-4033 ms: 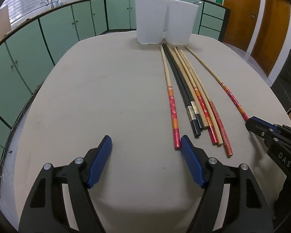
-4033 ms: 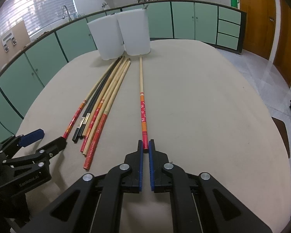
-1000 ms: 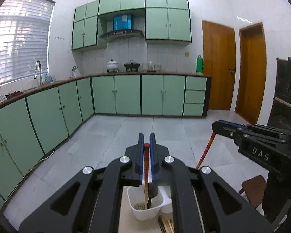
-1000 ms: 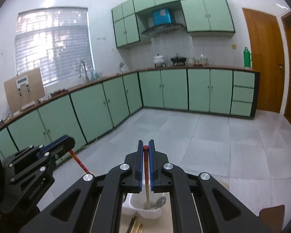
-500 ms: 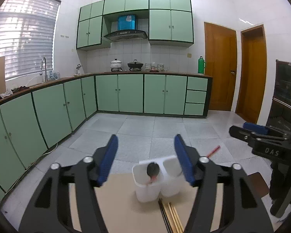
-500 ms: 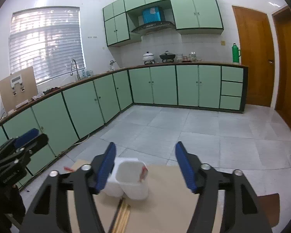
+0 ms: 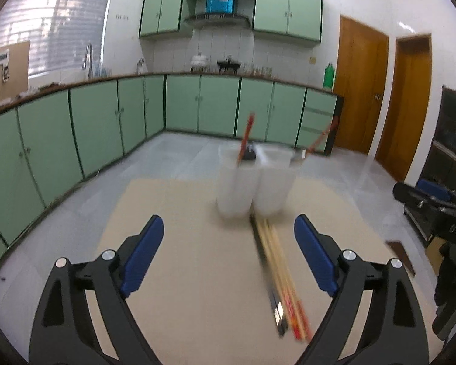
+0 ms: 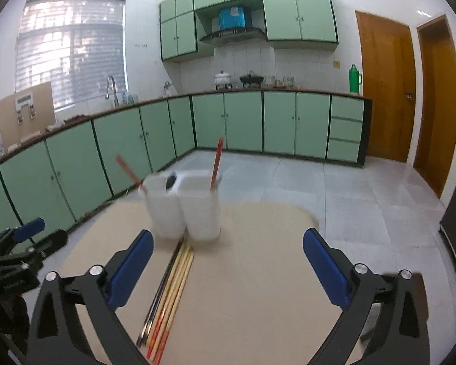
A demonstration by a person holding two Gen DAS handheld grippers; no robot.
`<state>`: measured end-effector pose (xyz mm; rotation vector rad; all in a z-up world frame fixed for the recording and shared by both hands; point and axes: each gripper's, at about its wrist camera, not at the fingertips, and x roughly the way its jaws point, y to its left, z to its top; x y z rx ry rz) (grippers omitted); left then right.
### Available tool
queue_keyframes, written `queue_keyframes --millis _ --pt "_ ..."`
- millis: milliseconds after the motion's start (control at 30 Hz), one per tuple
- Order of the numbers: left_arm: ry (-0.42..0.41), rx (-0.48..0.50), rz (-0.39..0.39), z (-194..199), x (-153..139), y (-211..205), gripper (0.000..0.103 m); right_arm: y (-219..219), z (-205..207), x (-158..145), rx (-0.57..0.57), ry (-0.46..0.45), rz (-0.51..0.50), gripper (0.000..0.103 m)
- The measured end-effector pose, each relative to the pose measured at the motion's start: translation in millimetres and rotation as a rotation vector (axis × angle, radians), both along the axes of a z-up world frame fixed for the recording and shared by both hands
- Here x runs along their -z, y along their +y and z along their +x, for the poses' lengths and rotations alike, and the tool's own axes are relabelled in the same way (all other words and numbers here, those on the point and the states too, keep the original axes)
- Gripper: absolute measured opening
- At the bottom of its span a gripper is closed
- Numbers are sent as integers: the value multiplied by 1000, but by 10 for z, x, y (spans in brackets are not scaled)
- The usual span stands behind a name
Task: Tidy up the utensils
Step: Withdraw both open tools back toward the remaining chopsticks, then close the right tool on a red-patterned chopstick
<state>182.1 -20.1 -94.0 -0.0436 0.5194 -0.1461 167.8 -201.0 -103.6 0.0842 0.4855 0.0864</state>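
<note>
Chopsticks: I see a bundle lying flat on the worktop, tips just beside two white cups standing side by side at the far end. One red chopstick stands tilted in the right cup, another leans out of the left cup. Left gripper spread wide, holding nothing, above the near part of the worktop. Right gripper also wide apart and empty. Frames are motion-blurred.
</note>
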Motion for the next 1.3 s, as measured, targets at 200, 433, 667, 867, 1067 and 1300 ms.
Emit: queue_keyframes --millis 200,433,667,867,1067,1300 --pt "96 -19 56 -176 469 44 85 107 -192 521 13 115 30 97" --pt "189 -16 88 -272 790 97 85 211 -341 931 22 214 24 97" --pt "251 -26 107 -333 990 122 86 411 -446 1159 -25 281 2 85" --pt "282 -34 116 -301 1051 100 86 610 -467 1250 -92 321 -15 71" --pt "310 -50 106 -241 1077 104 86 737 -431 1308 -135 362 -40 59" --pt "329 -54 103 -210 1108 82 86 718 -409 1322 -103 372 -80 51"
